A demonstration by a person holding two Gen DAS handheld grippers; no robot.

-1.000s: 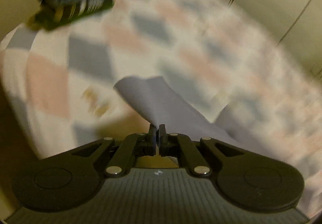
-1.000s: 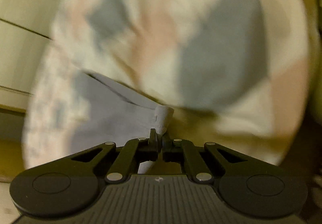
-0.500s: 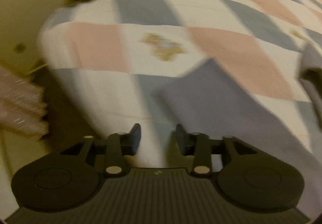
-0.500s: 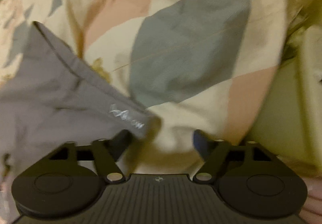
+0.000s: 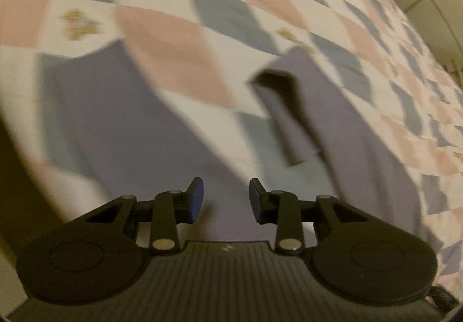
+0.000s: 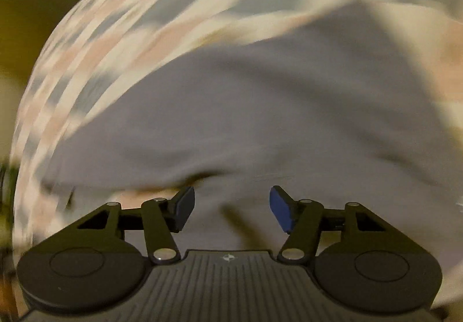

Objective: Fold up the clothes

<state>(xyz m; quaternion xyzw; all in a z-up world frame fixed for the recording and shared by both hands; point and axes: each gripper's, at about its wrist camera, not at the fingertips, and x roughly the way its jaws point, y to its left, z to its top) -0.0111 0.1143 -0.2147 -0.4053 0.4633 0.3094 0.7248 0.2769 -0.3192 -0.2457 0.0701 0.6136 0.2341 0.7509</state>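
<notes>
The left tool (image 5: 226, 200) has its jaws spread apart with nothing between them, hanging over a grey garment (image 5: 121, 131) that lies on a bed (image 5: 179, 41) covered in a pink, blue-grey and cream checked quilt. In the left wrist view the garment takes up the lower middle of the frame and runs in 2 arms, 1 toward the upper left and 1 toward the upper right. A dark, blurred strip, too smeared to identify, crosses the right arm of the cloth.

The right tool (image 6: 231, 209) is also spread wide and holds nothing. In the right wrist view the grey garment (image 6: 246, 107) fills the centre and lower half of the frame, with the checked quilt (image 6: 121, 12) curving around it at the upper left. That view is heavily motion-blurred, so the folds in the cloth cannot be made out clearly.
</notes>
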